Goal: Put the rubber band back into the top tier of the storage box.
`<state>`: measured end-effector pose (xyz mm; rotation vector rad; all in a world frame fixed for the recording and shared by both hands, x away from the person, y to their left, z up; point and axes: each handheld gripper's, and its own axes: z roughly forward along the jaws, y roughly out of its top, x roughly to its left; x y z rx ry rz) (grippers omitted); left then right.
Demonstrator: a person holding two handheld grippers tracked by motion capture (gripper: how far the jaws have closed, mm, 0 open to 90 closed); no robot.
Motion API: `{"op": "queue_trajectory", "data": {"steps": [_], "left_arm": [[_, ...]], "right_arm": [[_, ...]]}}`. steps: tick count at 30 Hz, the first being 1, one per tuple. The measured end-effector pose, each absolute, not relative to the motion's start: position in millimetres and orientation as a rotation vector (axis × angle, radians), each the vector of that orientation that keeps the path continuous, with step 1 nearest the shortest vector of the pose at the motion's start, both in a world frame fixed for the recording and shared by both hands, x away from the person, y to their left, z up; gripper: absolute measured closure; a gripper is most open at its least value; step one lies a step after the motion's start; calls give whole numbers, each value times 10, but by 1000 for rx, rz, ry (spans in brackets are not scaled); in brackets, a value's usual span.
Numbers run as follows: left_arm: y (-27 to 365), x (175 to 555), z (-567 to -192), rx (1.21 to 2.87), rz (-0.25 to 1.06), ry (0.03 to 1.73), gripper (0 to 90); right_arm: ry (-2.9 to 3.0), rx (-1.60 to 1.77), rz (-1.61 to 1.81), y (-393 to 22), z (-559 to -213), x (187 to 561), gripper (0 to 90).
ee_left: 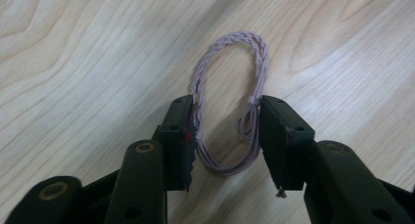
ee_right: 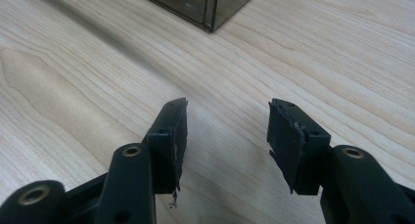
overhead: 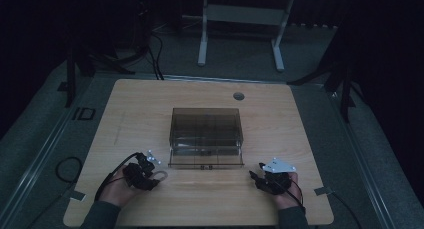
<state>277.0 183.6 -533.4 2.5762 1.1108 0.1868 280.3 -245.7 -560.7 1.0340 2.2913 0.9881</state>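
The left tool sits low over the wooden bench with a pale pink braided loop lying between its jaws. In the left gripper view the loop rests flat on the wood; its far braided end reaches out past the jaw tips, and its near end, of thinner plain strands, curves back between the pads. Both pads touch the loop's sides, with a small knot against the right one, and the loop keeps its open oval shape, so the jaws are closing around it rather than clamped hard on it. In the high view the left tool lies near the bench's front edge, left of centre, with the loop a pale ring at its tip.

The right tool has its jaws apart with bare wood between them. In the high view the right tool rests near the front right of the bench.

A smoky clear box stands mid-bench between and beyond the two tools; one corner of the box shows in the right gripper view.

Dark letters that look like "ID" are marked on the floor left of the bench. No other writing can be read.
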Motion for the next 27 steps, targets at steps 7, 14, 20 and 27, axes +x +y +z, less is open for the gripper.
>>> {"op": "queue_trajectory", "data": {"steps": [7,14,20,27], "left_arm": [[1881,2856,-5303,2629,156,1171,675],[1856,2948,-5281,2690,103,1194,694],[1886,3019,-5275,2685,76,1238,782],[1870,3090,-5268,2724,40,1249,830]], "right_arm": [[2295,1029,983,-2452,-5615,2804,493],[2296,1029,985,-2452,-5615,2805,493],[2298,1027,985,-2448,-5617,2804,493],[2300,1026,982,-2446,-5619,2803,493]]}}
